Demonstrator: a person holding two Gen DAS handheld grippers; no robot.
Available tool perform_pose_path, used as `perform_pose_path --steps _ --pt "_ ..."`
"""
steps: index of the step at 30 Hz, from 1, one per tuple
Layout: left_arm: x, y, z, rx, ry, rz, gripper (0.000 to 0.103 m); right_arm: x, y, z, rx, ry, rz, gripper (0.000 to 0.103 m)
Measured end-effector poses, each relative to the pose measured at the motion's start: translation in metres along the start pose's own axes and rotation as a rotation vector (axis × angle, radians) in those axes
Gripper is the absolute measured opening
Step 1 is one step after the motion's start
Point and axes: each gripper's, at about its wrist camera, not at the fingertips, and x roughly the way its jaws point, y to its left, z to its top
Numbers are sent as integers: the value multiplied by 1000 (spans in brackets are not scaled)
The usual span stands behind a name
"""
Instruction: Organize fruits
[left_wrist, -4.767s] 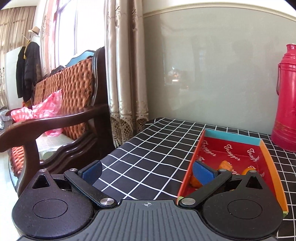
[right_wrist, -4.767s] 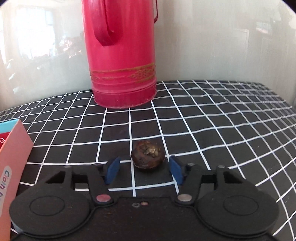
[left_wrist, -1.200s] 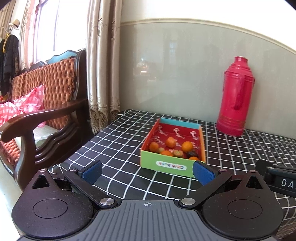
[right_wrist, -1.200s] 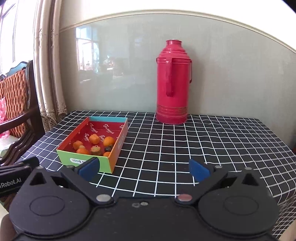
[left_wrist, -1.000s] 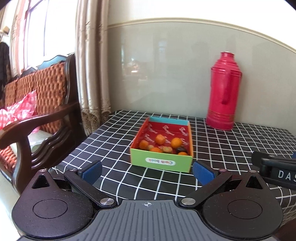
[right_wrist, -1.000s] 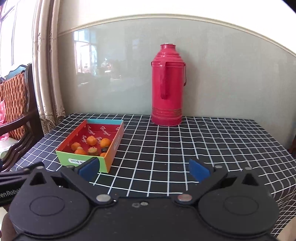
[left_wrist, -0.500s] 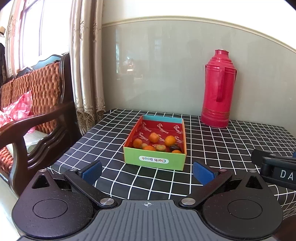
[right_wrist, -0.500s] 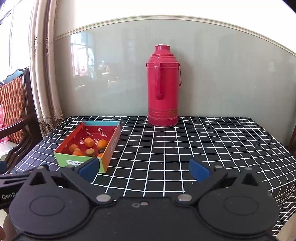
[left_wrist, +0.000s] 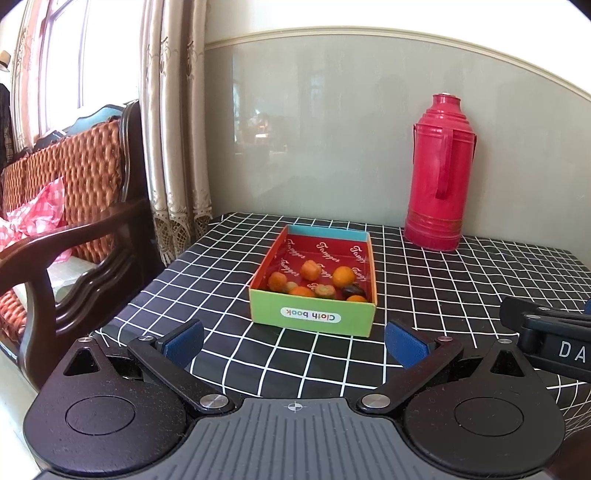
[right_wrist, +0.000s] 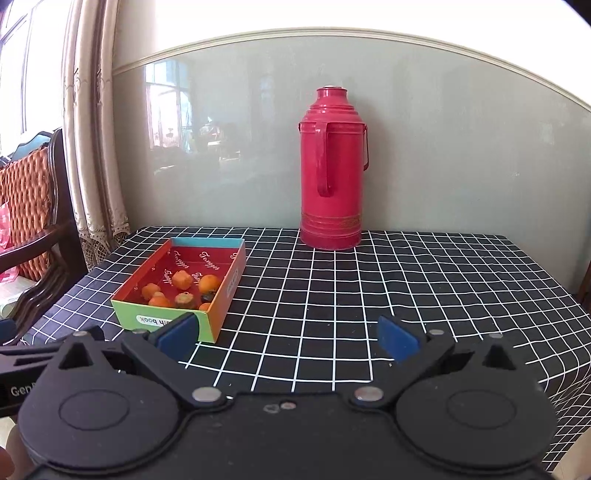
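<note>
A colourful cardboard box (left_wrist: 312, 319) with a red inside sits on the black checked tablecloth (left_wrist: 424, 280). It holds several small orange fruits (left_wrist: 343, 277) and a dark one (left_wrist: 354, 291). It also shows in the right wrist view (right_wrist: 162, 320), with the fruits (right_wrist: 209, 283) inside. My left gripper (left_wrist: 294, 343) is open and empty, held back near the table's front edge, facing the box. My right gripper (right_wrist: 288, 338) is open and empty, to the right of the box; part of it (left_wrist: 550, 338) shows in the left wrist view.
A tall red thermos (left_wrist: 439, 177) stands at the back of the table by the wall, also in the right wrist view (right_wrist: 332, 173). A wooden armchair (left_wrist: 74, 229) with an orange cushion and a curtain (left_wrist: 170, 129) are left of the table.
Both grippers have pulled back from the table, so the box and thermos look smaller and farther. Earlier, the right gripper was around a dark fruit on the cloth; now it is empty.
</note>
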Motion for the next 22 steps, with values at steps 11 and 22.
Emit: perform_pose_path --steps 11,22 --pt "3 -3 0 1 3 -2 103 0 -1 1 7 -5 -3 97" --pt "4 -7 1 14 -4 -5 103 -1 0 0 14 -11 -17 97"
